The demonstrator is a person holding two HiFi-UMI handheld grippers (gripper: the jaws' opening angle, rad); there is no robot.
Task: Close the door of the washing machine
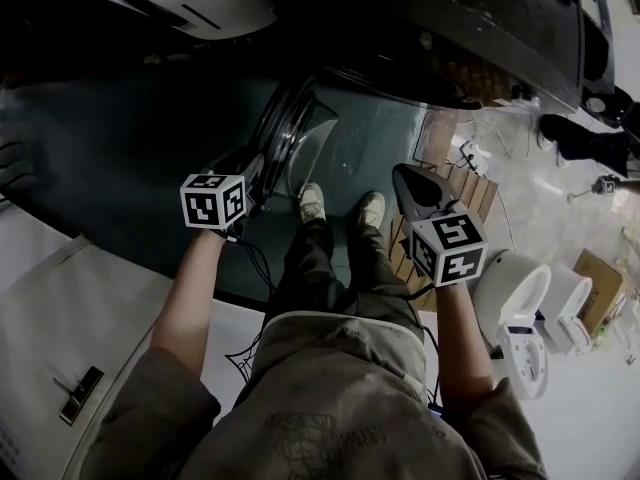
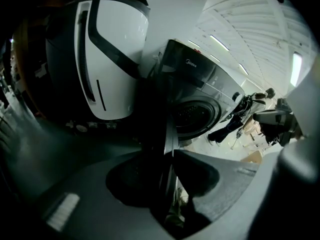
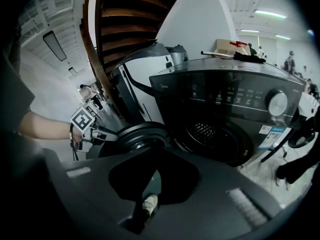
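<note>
The dark front-loading washing machine point(image 1: 480, 28) stands ahead with its round door point(image 1: 290, 133) swung open to the left. My left gripper point(image 1: 255, 173) is at the door's outer rim. In the left gripper view the door edge point(image 2: 168, 134) runs upright between the jaws, which are shut on it point(image 2: 167, 154). The drum opening point(image 2: 192, 115) shows beyond. My right gripper point(image 1: 408, 180) hangs free to the right of the door, jaws shut on nothing point(image 3: 156, 151). Its view shows the door point(image 3: 137, 134), the open drum point(image 3: 215, 136) and the left gripper point(image 3: 95, 133).
A white appliance point(image 2: 107, 59) stands left of the washer. The person's shoes point(image 1: 312, 203) are just below the door, on the floor. A wooden slat mat point(image 1: 465, 183), white fixtures point(image 1: 520, 308) and a cardboard box point(image 1: 595, 288) lie to the right.
</note>
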